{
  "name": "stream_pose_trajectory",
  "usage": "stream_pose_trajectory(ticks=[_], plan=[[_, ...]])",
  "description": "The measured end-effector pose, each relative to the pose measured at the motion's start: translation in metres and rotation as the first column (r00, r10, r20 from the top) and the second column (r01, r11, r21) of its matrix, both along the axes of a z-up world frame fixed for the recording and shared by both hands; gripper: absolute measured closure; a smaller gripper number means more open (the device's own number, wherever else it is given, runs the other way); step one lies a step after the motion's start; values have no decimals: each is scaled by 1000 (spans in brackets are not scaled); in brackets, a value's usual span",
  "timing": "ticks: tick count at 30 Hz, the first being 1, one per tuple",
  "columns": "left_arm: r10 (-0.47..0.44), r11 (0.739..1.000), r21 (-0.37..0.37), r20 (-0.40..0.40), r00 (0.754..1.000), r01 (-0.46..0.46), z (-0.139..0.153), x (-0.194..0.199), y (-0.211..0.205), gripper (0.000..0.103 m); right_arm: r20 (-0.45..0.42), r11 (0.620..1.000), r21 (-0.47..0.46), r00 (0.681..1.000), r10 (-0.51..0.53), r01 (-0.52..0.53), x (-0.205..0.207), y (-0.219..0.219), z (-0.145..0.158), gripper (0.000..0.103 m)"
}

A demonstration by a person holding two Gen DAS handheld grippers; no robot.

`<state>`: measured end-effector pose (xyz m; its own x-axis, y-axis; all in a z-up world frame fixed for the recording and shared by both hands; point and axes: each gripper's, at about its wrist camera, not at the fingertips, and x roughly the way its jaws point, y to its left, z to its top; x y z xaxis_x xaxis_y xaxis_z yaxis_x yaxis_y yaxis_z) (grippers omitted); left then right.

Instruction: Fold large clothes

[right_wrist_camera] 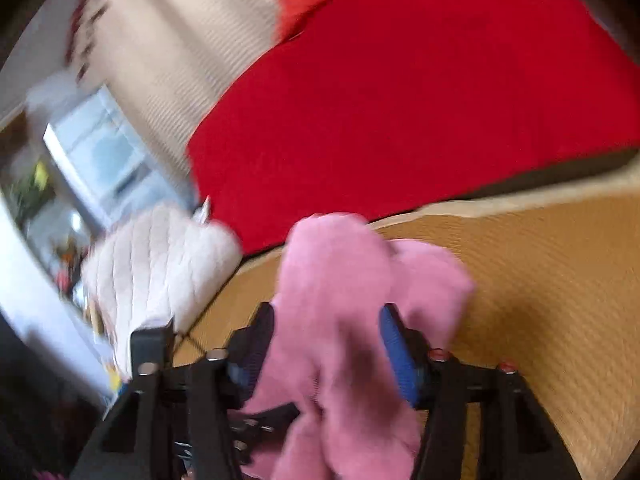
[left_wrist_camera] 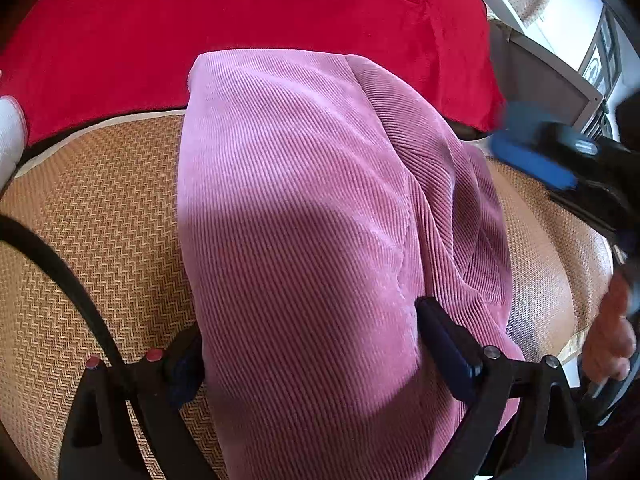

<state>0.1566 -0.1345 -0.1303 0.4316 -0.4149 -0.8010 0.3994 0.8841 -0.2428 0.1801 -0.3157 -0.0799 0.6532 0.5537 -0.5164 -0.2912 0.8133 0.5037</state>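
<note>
Red plush cover (left_wrist_camera: 240, 32) across the far surface. Woven tan mat (left_wrist_camera: 100, 208) beneath. Pink corduroy garment (left_wrist_camera: 304, 208), folded lengthwise on the mat, far end overlapping the red cover. Left gripper (left_wrist_camera: 308, 344): jaws spread wide, straddling the garment. Right gripper (right_wrist_camera: 326, 344): pinching bunched pink fabric.

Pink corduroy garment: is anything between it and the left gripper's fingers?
Nothing visible. The pink corduroy garment lies on the woven tan mat, directly between the left gripper's open fingers.
</note>
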Motion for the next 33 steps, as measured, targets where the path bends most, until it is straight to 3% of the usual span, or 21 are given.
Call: stream_pose_trajectory(ticks=[3,4,7,8,11,14,18,22,28,30,32,33], plan=[[2,1000,-8,-1,1000,-2,-2,-2,5,7,-127,999,-37,992,-3,-2,27,13,-32,70],[11,1000,-24,-5,1000,-11,-2,-2,10,7,-170,998,-61,985,-28,18,39,11,-50,82],[20,994,-102,-64,998,-26,2,2,25,7,-229,992,120,973,-19,48,57,-12,-83,94],[13,993,-119,-79,997,-22,5,1,38,7,-237,992,114,971,-26,55,57,-14,-83,101],[-2,990,-139,-38,999,-3,28,-13,63,8,-184,998,38,982,-43,50,51,-6,-80,101],[38,995,-91,42,998,-34,44,-28,86,8,-169,997,44,984,-60,68,43,-9,-79,101],[40,999,35,-8,999,-40,12,-18,82,6,-135,995,-18,985,-104,102,22,-6,-62,100],[39,999,33,2,999,-39,13,-19,85,6,-80,988,-95,988,-132,124,-15,1,-29,92],[65,997,37,2,998,-65,10,-18,73,6,64,990,-103,994,-91,97,-80,19,2,92],[75,997,36,4,997,-75,8,-20,72,6,36,993,-93,997,-72,75,-85,25,-9,92],[80,996,34,-5,997,-80,6,-18,71,6,-88,991,-119,993,-77,67,-73,29,-49,92],[93,995,24,5,996,-93,5,-20,72,6,-90,994,-91,993,-73,65,-71,26,-63,92]])
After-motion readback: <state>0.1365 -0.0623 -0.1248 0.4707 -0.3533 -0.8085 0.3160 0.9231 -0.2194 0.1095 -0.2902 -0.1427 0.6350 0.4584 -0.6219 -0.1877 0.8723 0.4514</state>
